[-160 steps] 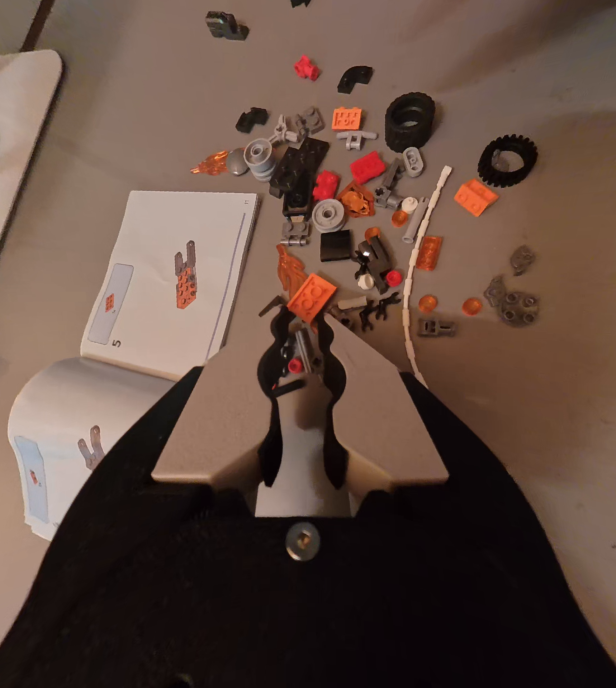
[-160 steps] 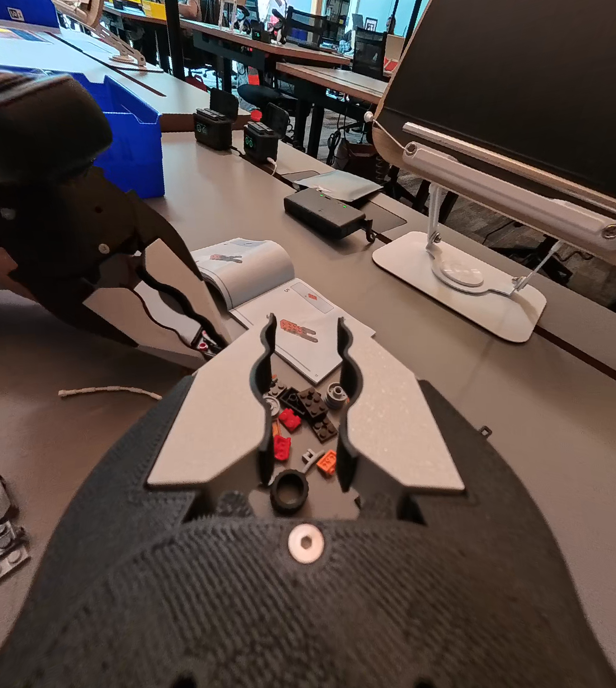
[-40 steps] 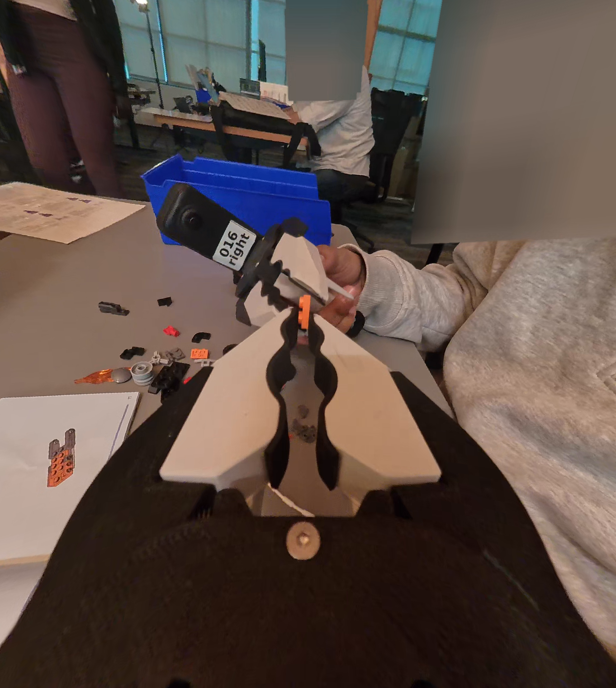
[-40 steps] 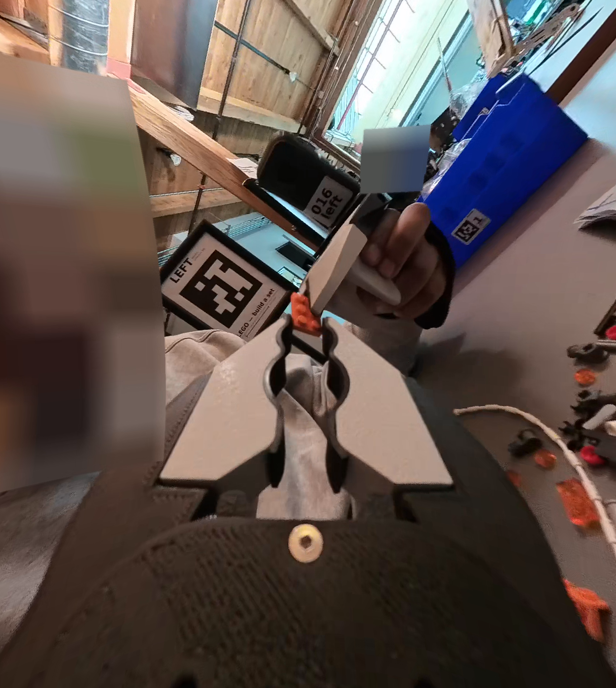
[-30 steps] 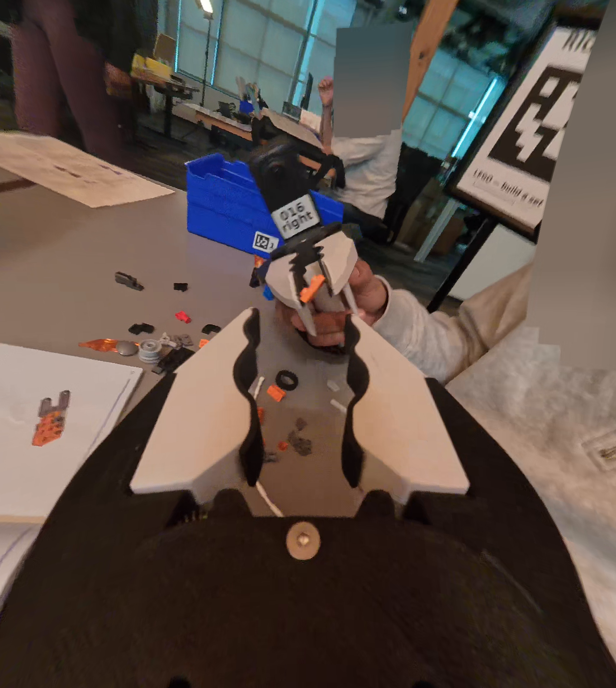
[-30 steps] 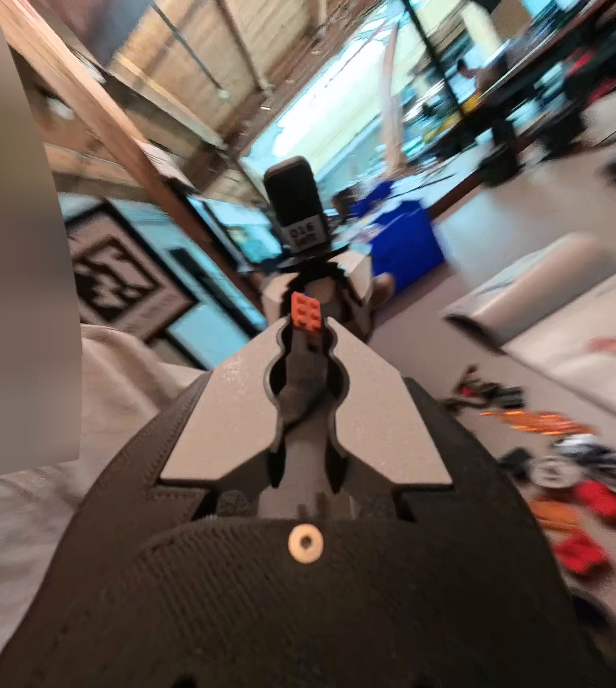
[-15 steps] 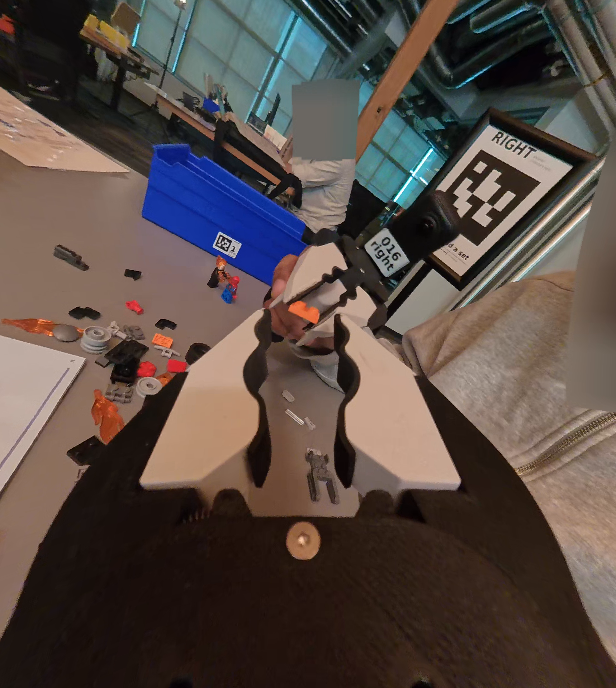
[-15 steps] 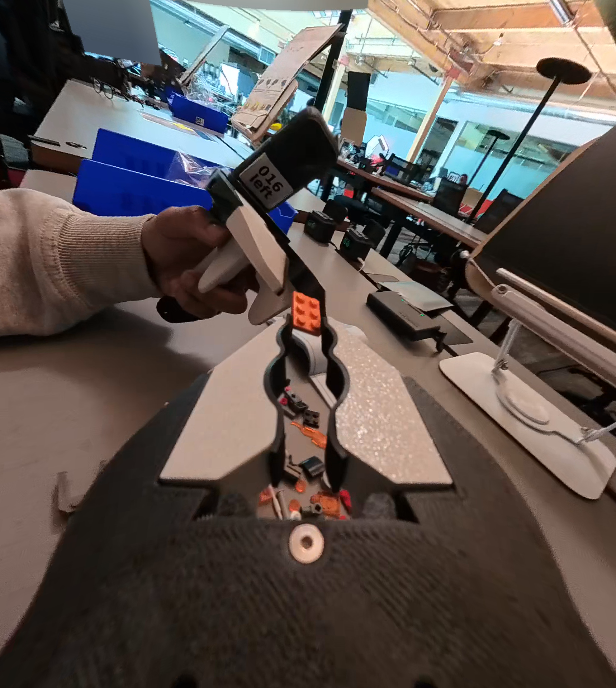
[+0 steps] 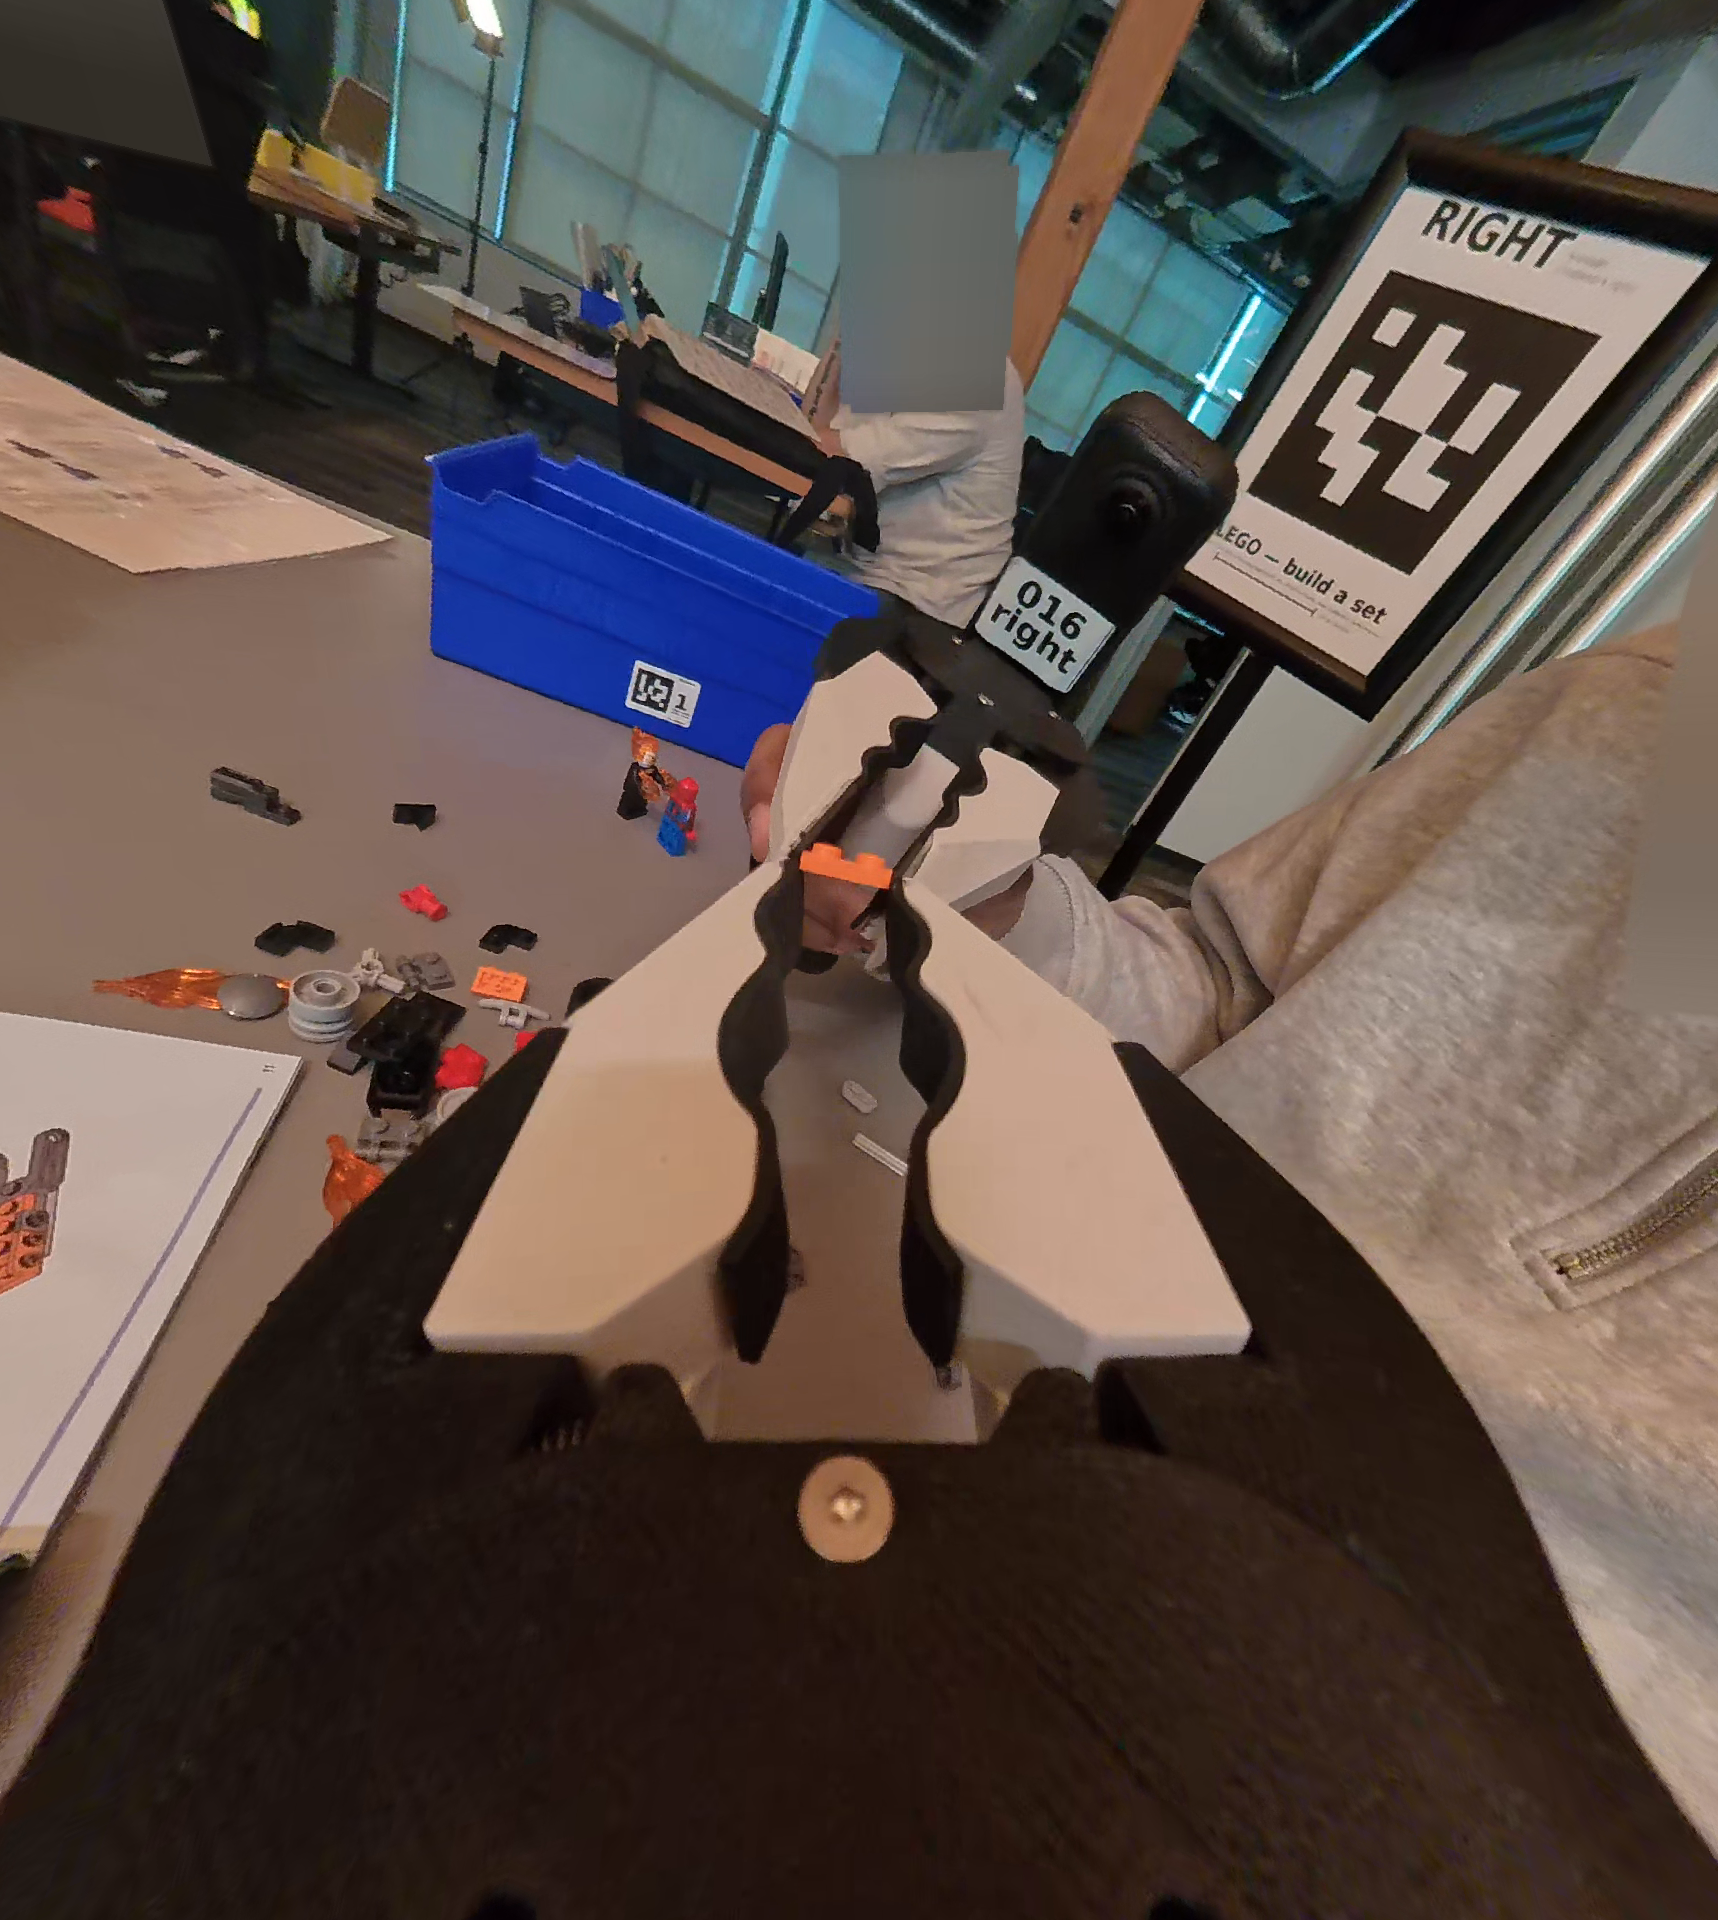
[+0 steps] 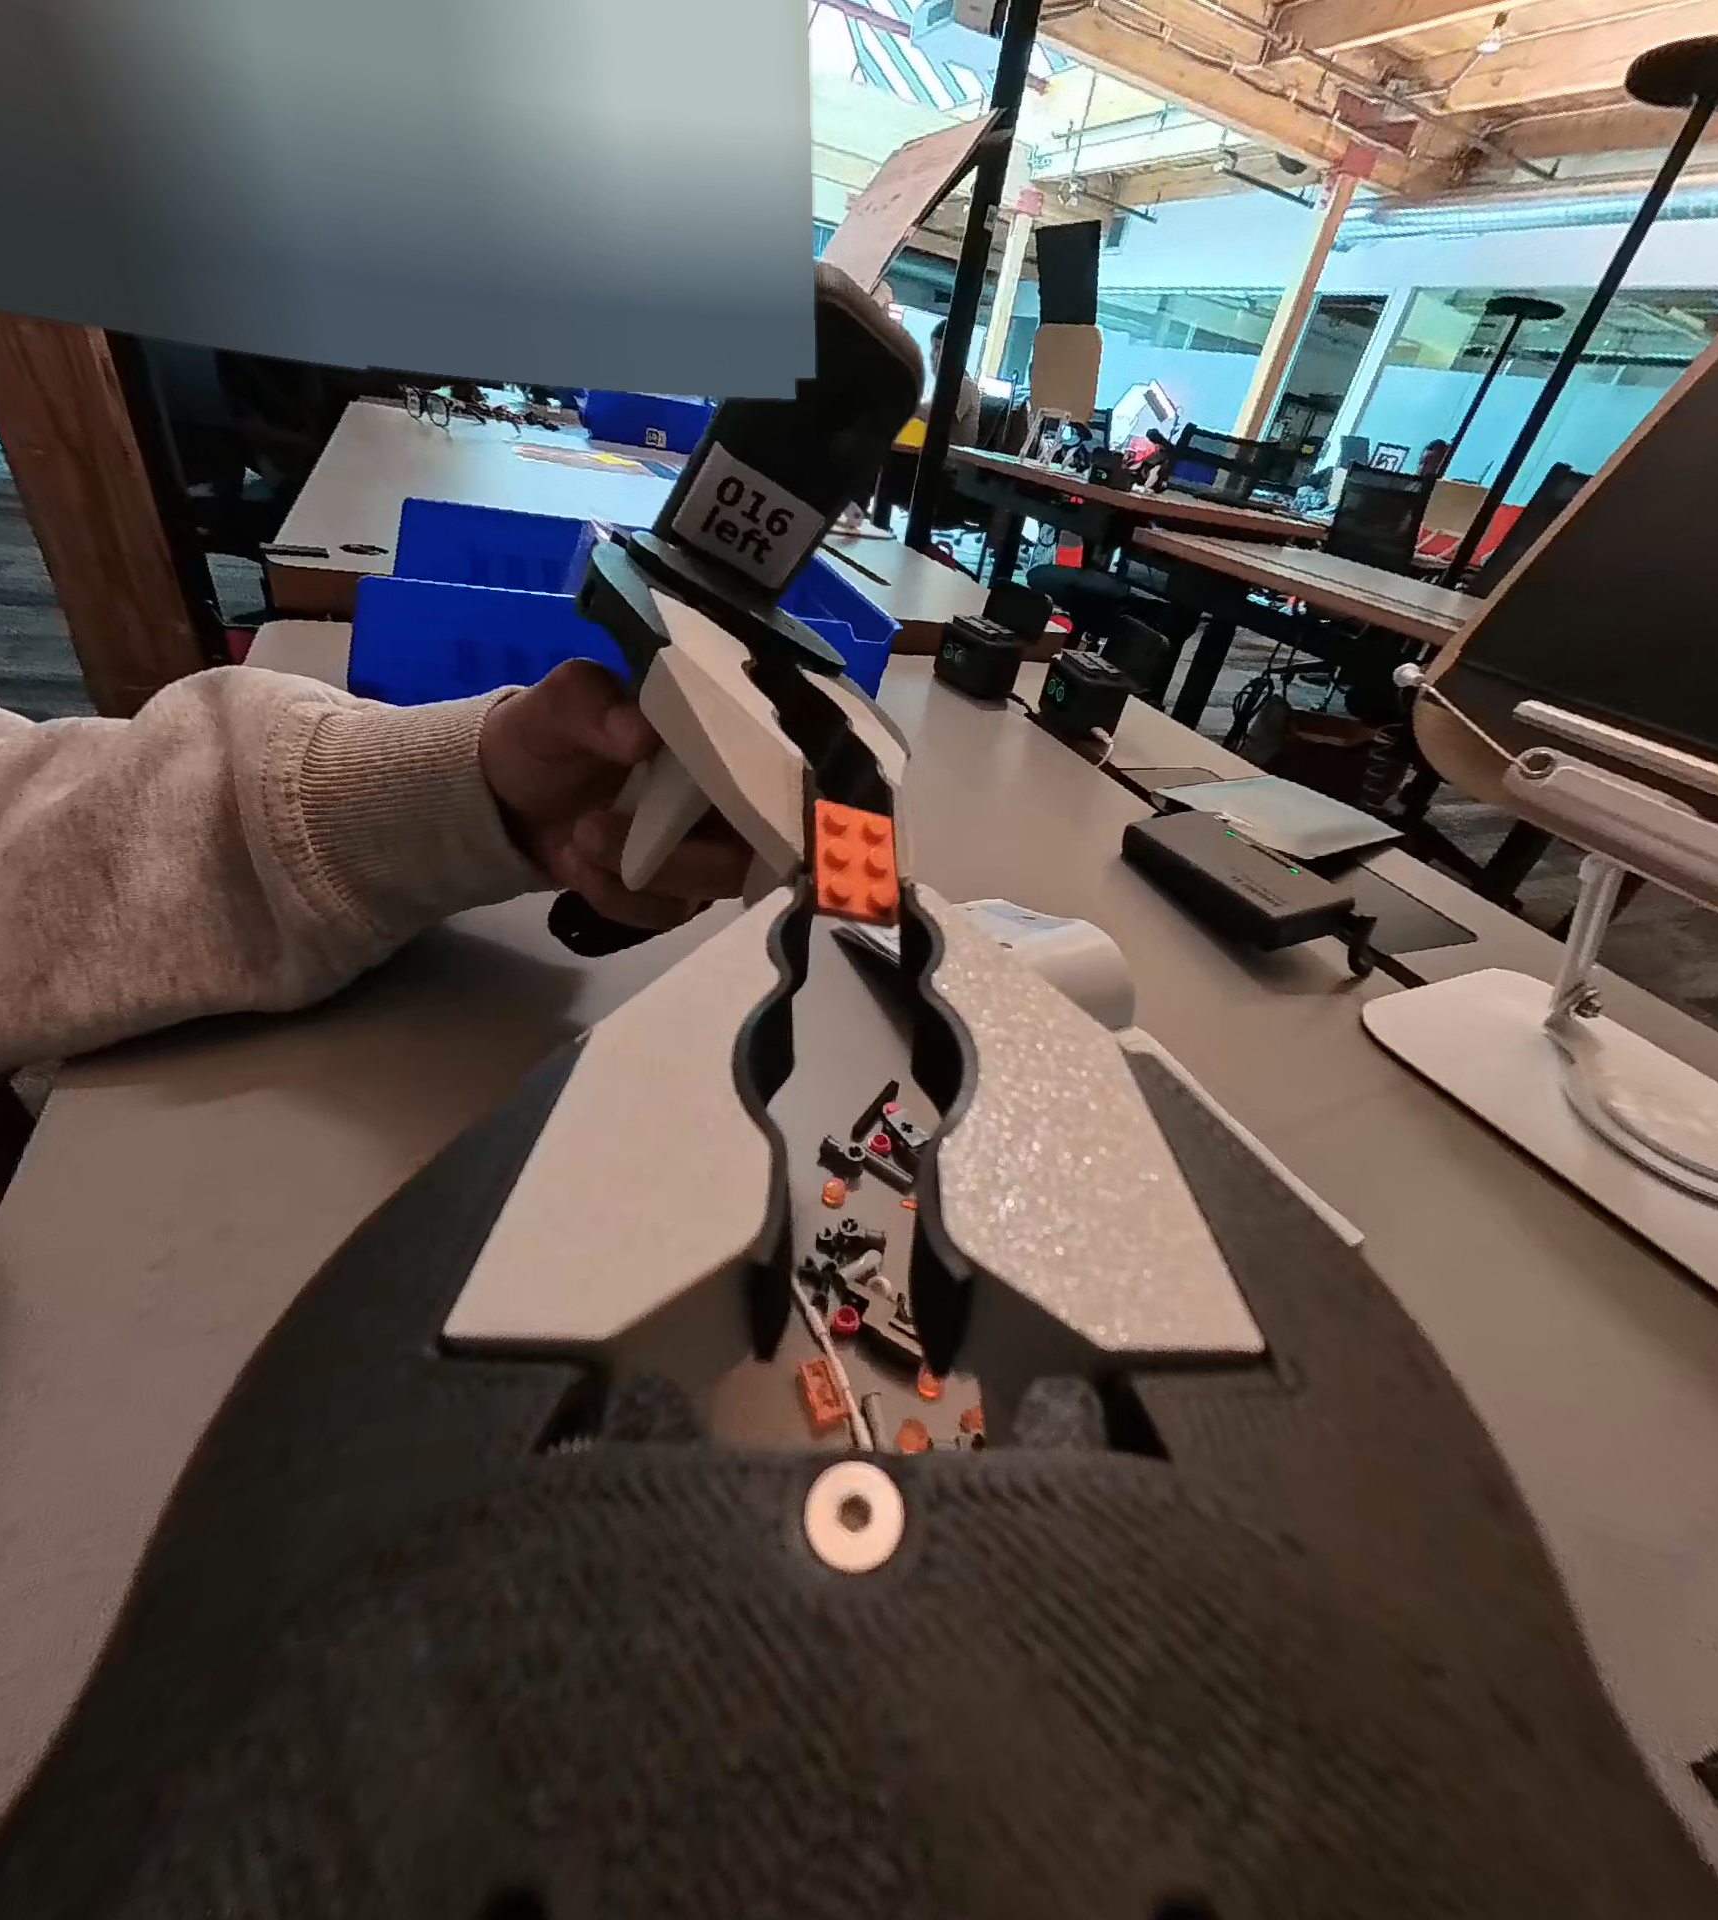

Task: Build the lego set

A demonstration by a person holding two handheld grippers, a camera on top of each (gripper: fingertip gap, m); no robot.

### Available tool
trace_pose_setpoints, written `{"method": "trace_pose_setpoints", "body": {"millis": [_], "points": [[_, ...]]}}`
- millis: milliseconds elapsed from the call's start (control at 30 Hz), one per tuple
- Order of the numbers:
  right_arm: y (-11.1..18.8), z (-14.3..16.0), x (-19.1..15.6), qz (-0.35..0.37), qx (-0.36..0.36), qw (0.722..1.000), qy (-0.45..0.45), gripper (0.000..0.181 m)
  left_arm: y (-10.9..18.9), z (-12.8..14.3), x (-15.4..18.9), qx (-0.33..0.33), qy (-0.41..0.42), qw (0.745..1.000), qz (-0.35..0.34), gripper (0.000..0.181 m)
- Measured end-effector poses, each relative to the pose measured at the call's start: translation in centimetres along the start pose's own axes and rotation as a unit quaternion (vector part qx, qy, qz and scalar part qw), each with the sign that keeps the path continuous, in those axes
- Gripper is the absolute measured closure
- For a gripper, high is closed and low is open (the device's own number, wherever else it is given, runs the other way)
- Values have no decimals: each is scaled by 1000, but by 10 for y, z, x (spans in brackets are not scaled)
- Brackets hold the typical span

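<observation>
An orange two-by-three plate is held in the air between both grippers, above the grey table. My right gripper is shut on its lower end, studs facing the camera. In the left wrist view the plate shows edge-on between the tips of my left gripper, whose jaws have closed to the plate's width and appear to grip it. The right gripper's fingers come down onto the plate from beyond. In the right wrist view, the left gripper's white finger reaches the plate's upper end.
Loose pieces lie on the table by the open instruction booklet. Two minifigures stand before a blue bin. A person's sleeve is at the right. A black box and a monitor stand are at the far right.
The left gripper let go of the plate after the right took it, swung round open, and has now narrowed its jaws around the plate's other end.
</observation>
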State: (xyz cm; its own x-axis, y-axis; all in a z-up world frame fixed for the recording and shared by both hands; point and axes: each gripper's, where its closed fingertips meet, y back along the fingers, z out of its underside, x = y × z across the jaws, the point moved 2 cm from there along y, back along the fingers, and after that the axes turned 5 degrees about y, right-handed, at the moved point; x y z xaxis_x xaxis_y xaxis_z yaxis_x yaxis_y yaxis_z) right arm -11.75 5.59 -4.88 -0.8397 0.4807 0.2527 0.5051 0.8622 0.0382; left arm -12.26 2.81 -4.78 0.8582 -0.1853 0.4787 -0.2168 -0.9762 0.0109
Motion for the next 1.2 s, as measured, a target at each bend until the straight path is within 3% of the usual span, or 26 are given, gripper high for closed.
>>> {"method": "trace_pose_setpoints", "body": {"millis": [200,767,1200], "points": [[3,-3,4,-8,19,999,-36,158,3,-3,-2,10,-6,1000,-8,168],[11,-13,9,-6,56,997,-59,164,-1,3,-6,-11,-26,999,-30,168],[6,2,13,-17,19,995,-97,158,1,6,-9,-21,-45,998,-44,168]]}}
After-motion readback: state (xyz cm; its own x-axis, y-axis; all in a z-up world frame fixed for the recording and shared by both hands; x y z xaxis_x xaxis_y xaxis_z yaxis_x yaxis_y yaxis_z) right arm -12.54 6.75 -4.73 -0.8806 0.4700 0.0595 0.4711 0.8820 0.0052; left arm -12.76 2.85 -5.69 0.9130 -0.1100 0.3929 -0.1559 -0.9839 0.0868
